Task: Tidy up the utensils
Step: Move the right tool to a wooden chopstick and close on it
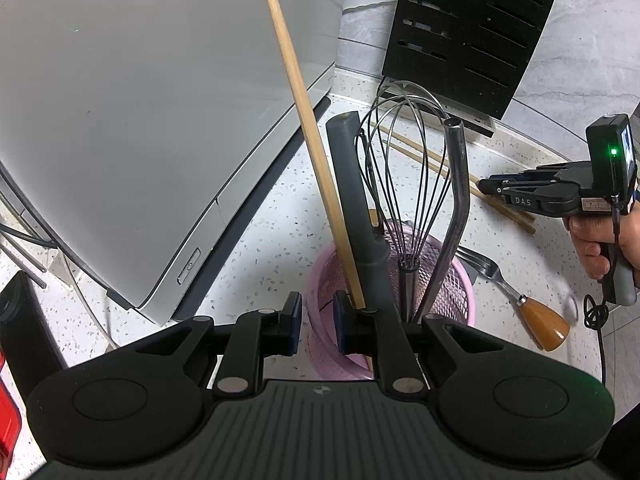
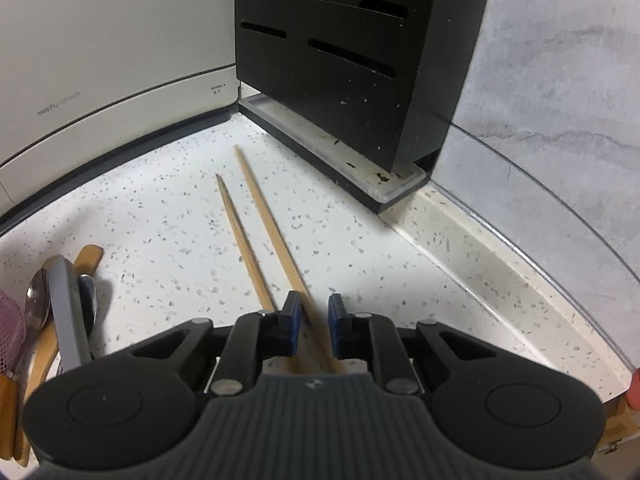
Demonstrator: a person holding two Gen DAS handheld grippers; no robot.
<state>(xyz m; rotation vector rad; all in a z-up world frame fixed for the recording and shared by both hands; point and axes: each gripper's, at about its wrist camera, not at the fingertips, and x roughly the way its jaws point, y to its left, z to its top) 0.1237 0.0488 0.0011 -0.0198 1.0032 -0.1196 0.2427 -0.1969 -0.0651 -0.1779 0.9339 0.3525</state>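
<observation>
Claw (image 1: 486,186) marked "DAS", possibly.

The surface (image 2: 168,216) looks like pale polished stone, speckled with dark flecks. Two chopsticks (image 2: 256,220) on it are bare matt wood, as is the long stick (image 1: 304,120) standing in the basket (image 1: 460,280), which is pink plastic mesh. The whisk (image 1: 404,168) is thin shiny wire on a polished metal handle; the bent tube handle (image 1: 458,184) beside it is glossy metal too. The grey handle (image 1: 352,184) looks like smooth matt plastic. The fork (image 1: 480,264) is bright metal with a varnished wooden grip. The knife block (image 2: 352,60) is matt black plastic, dusty. Each claw (image 2: 314,316) is matt black plastic.
</observation>
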